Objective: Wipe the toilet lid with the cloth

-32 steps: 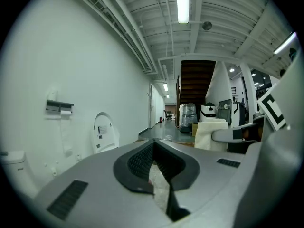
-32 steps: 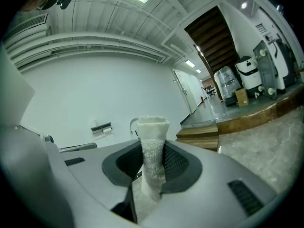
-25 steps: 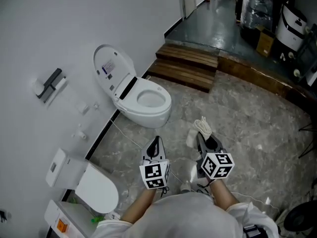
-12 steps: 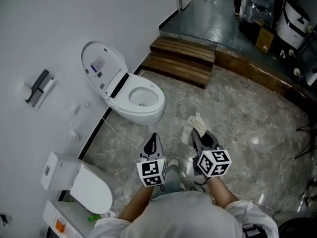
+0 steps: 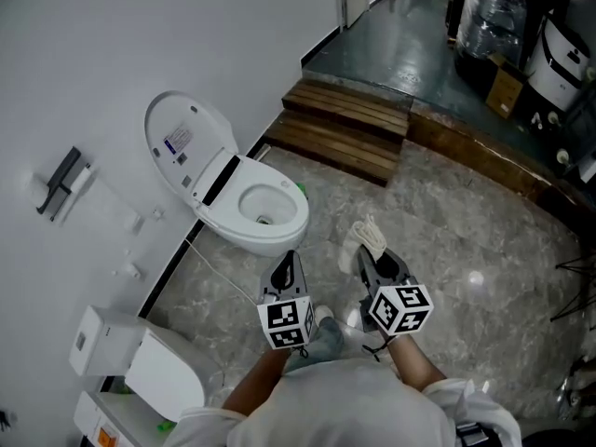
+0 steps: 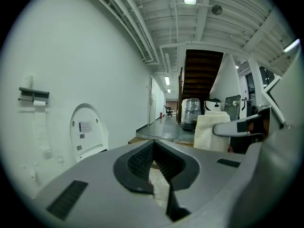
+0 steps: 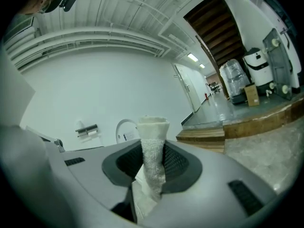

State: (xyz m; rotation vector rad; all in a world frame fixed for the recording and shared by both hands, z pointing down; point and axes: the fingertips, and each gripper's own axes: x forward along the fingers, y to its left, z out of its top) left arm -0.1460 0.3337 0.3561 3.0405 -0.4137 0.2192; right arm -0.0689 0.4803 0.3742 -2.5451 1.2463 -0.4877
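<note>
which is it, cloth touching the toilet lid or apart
Apart. Head view shows floor between the cloth in the right tool and the raised lid.

The toilet [image 5: 265,217] stands against the wall [image 5: 140,35] at the left of the head view. Its lid [image 5: 182,142] is raised back toward that wall, a paper holder [image 5: 58,180] sits on the wall to its left, and the wooden steps [image 5: 349,128] lie behind it to the right. Nearer the person, the left gripper [image 5: 290,257] and right gripper [image 5: 363,254] sit side by side just short of the bowl, with the cloth [image 5: 369,237] between the right gripper's jaws. A second toilet [image 5: 154,371] stands by the same wall at the lower left.
</note>
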